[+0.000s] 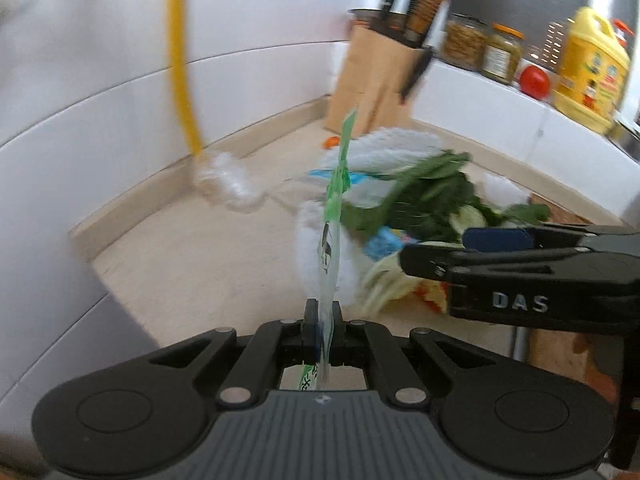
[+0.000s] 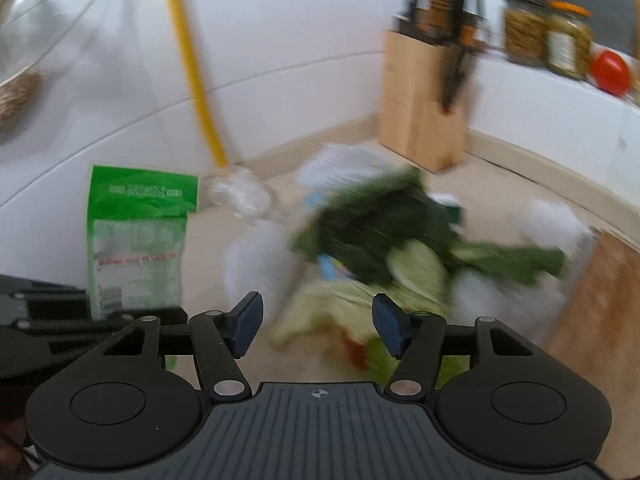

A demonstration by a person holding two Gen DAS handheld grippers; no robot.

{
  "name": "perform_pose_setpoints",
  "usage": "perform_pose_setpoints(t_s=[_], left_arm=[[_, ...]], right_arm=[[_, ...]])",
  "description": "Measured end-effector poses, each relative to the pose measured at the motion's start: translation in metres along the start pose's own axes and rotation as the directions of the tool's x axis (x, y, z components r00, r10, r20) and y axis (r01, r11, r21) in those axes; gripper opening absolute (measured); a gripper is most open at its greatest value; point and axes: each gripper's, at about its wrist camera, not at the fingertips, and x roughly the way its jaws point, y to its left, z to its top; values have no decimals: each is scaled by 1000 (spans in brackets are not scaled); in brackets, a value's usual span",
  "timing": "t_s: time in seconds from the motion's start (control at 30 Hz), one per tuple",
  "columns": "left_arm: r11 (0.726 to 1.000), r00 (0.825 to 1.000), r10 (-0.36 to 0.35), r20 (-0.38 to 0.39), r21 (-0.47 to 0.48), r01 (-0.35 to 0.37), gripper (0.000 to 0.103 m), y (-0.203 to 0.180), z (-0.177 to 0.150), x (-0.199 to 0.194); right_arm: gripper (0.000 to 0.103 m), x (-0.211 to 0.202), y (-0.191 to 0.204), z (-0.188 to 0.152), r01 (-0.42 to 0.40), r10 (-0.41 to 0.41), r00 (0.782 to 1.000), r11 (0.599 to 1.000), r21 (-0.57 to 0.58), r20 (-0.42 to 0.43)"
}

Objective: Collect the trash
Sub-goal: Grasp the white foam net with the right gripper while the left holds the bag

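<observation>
My left gripper (image 1: pixel 322 334) is clamped flat on the lower edge of the green plastic packet (image 1: pixel 334 208), light, limp and slippery, held above the counter beside the pile of vegetable scraps (image 2: pixel 384 248), while my right gripper (image 2: pixel 318 324) gapes empty.

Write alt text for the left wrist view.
The left gripper is shut on the edge of a green and clear plastic bag, held edge-on above a beige counter. Beyond lies a pile of leafy greens, with the right gripper entering from the right.
</observation>
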Motion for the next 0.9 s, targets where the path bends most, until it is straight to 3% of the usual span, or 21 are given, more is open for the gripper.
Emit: perform_pose_setpoints(t_s=[0.23, 0.4, 0.47, 0.53, 0.6, 0.7, 0.73, 0.77, 0.8, 0.83, 0.9], left_arm=[[995, 998, 58, -11, -81, -59, 0, 24, -9, 5], [992, 997, 76, -25, -102, -78, 0, 31, -10, 20], [991, 996, 78, -34, -105, -81, 0, 31, -9, 29], [991, 996, 83, -39, -104, -87, 1, 32, -8, 37], [991, 996, 79, -41, -104, -83, 1, 33, -6, 43], [991, 996, 81, -48, -100, -85, 17, 33, -6, 50], [991, 995, 83, -48, -97, -88, 23, 33, -6, 52], [991, 995, 91, -46, -91, -95, 36, 32, -6, 53], [991, 994, 102, -42, -81, -105, 41, 32, -5, 54], [990, 992, 119, -38, -67, -121, 41, 31, -6, 55], [990, 990, 132, -46, -45, -134, 41, 29, -4, 59]], right_arm=[[87, 45, 34, 14, -45, 43, 999, 995, -90, -24], [86, 81, 41, 19, -39, 33, 997, 994, -100, -69], [75, 92, 40, 19, -49, 42, 995, 995, -90, -88], [25, 99, 36, 19, -53, 42, 989, 996, -73, -141], [26, 98, 30, 20, -58, 52, 988, 998, -34, -146], [38, 92, 27, 20, -38, 31, 990, 998, -49, -137], [48, 90, 26, 20, -31, 23, 992, 998, -56, -126], [59, 91, 27, 20, -29, 21, 992, 997, -68, -126], [80, 92, 27, 20, -25, 16, 992, 997, -71, -123], [84, 92, 27, 19, -23, 14, 993, 997, -73, -114], [83, 94, 30, 19, -27, 17, 994, 995, -92, -108]])
